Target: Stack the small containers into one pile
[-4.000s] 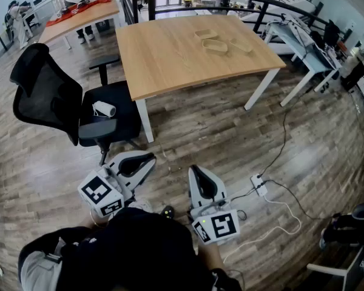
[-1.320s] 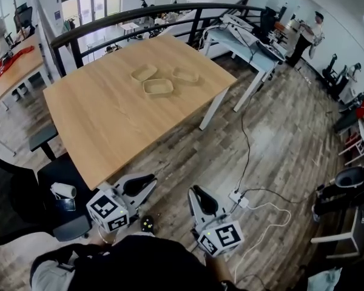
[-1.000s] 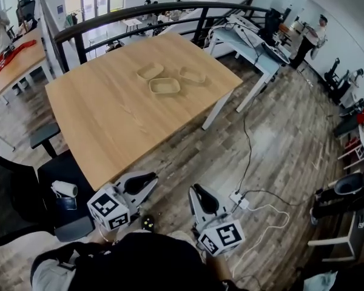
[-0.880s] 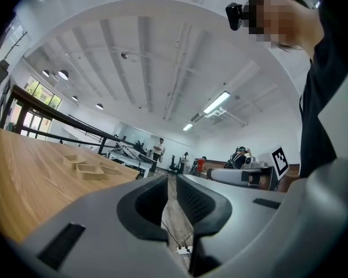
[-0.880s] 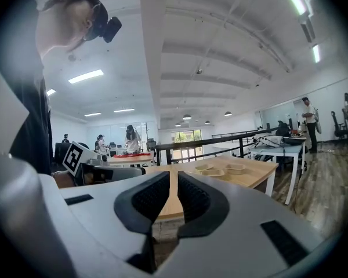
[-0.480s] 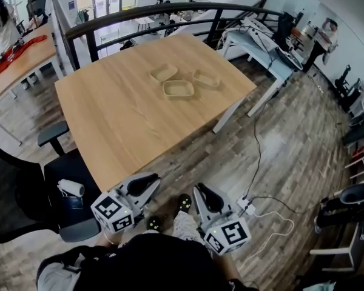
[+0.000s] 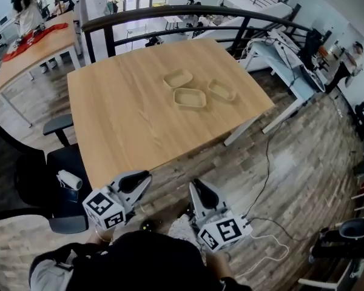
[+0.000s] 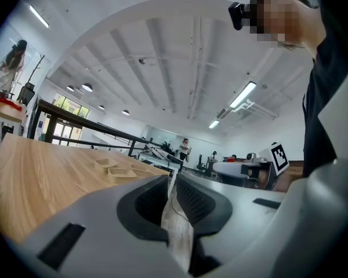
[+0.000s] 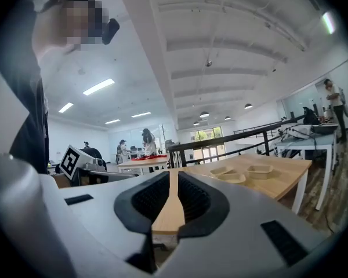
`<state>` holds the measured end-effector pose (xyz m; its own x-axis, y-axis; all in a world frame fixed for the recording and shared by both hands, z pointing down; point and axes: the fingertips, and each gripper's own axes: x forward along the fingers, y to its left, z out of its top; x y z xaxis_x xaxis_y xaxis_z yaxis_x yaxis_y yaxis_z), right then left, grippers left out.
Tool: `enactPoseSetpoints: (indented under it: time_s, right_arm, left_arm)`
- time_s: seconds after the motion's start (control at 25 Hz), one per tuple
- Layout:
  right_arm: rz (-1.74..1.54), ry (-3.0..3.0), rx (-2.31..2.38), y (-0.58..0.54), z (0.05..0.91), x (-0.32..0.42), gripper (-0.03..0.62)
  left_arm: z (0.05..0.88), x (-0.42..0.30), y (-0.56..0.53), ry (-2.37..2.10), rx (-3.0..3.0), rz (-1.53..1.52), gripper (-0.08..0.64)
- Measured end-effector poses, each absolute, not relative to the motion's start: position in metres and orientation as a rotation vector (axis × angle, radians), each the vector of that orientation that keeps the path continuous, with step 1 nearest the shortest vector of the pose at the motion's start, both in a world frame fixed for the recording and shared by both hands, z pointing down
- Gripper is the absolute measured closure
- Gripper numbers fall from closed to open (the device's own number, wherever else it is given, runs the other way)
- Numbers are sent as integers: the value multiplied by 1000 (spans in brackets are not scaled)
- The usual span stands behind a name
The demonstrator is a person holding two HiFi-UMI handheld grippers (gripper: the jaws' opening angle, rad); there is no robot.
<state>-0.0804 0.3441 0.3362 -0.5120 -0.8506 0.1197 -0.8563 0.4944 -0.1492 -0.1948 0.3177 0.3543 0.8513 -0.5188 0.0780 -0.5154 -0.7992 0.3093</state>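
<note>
So, three empty small containers point(image 7: 190, 98) sit unstacked, side by side, toward the worktop's point(image 7: 121, 120) far right edge; left gripper point(image 7: 144, 176) and right gripper point(image 7: 196, 185) jaws are pressed together on nothing.

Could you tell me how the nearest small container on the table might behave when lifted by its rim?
The container looks shallow and thin-walled, so it is probably light and may flex when pinched. Its wide flat base suggests it would slide, not tip, if pushed across the smooth table.
</note>
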Motion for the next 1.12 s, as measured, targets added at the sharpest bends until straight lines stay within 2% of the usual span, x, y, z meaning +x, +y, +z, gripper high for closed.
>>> enactPoseSetpoints:
  time_s: [0.36, 1.12]
  right_arm:
    - [400, -2727, 1531, 308, 352, -8, 560]
    - [366, -2793, 1479, 241, 348, 91, 558]
  left_arm:
    - [340, -118, 280, -781, 2746, 8, 518]
    - [336, -33, 218, -900, 2727, 104, 518]
